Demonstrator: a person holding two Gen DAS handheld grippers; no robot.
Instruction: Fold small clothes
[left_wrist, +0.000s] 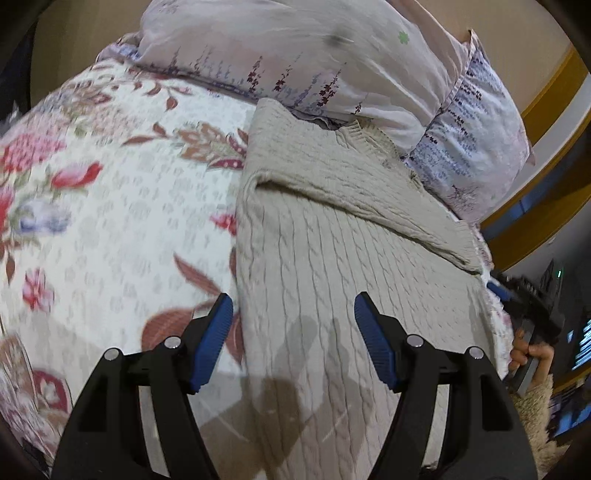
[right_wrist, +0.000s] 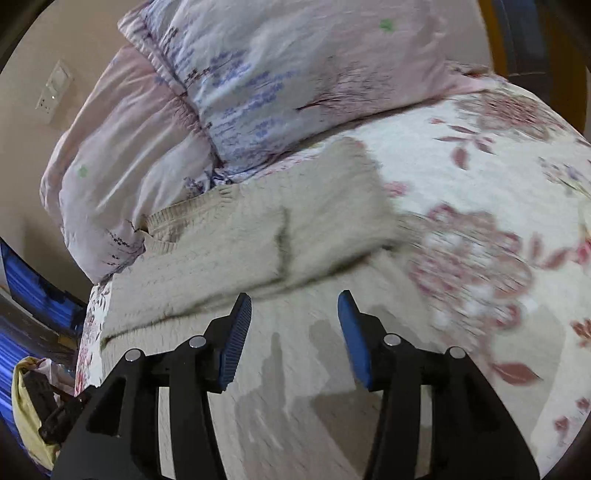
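A beige cable-knit sweater (left_wrist: 332, 266) lies flat on the floral bedspread (left_wrist: 110, 206), with one sleeve (left_wrist: 354, 199) folded diagonally across its chest. My left gripper (left_wrist: 293, 306) is open and empty above the sweater's lower left edge. In the right wrist view the sweater (right_wrist: 258, 258) shows with the folded sleeve (right_wrist: 325, 206) across it. My right gripper (right_wrist: 294, 306) is open and empty just above the sweater's body. The right gripper also shows in the left wrist view (left_wrist: 532, 306) past the sweater's right edge, held by a hand.
Two pale floral pillows (left_wrist: 295, 55) (right_wrist: 277, 74) lie at the head of the bed behind the sweater's collar. The bedspread (right_wrist: 480, 221) extends to the side. A wall socket (right_wrist: 55, 88) and dark furniture (left_wrist: 561, 332) stand beside the bed.
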